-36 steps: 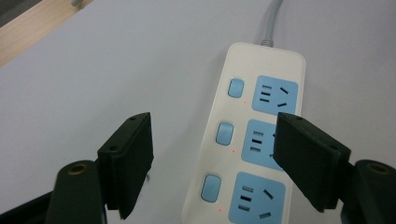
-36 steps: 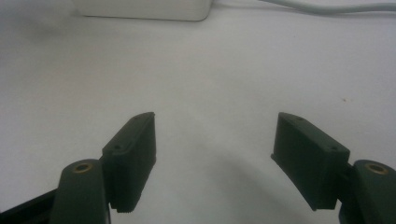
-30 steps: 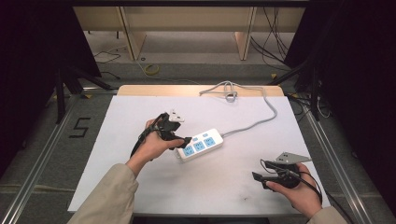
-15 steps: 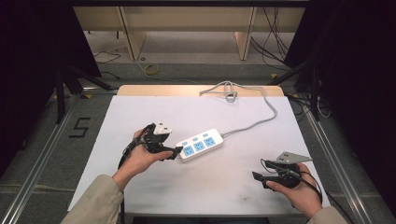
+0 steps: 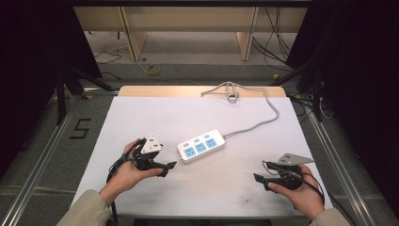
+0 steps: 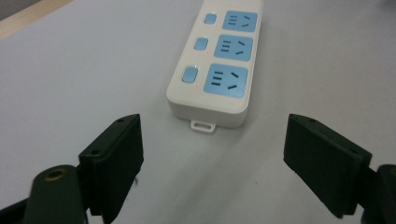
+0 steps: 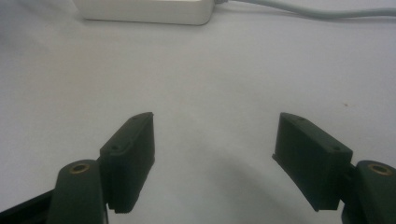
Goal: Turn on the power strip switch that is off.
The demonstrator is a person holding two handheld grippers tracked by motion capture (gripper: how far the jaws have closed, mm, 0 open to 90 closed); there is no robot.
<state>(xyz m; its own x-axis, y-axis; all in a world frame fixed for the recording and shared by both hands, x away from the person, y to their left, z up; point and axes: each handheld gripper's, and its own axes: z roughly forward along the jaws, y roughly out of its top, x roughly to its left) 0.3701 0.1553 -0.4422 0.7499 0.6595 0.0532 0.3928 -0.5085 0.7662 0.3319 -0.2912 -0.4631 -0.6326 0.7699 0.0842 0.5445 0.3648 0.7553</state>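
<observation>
White power strip [image 5: 201,146] lies mid tabletop [image 5: 141,113], flat, sockets up, cord running to far edge. Left hand-held gripper [image 5: 165,167] just beside its near-left end, jaws just opened wide, nothing between; right hand-held gripper [image 5: 258,178] also apart, well off. To grab well: square up w/ strip's short end, straddle its sides, then close.

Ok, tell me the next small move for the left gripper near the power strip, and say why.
Probably ease the left gripper forward so its jaws straddle the near end of the power strip. The jaws have just been opening, stand wide with nothing between them, and the strip lies flat just ahead, untouched.
</observation>
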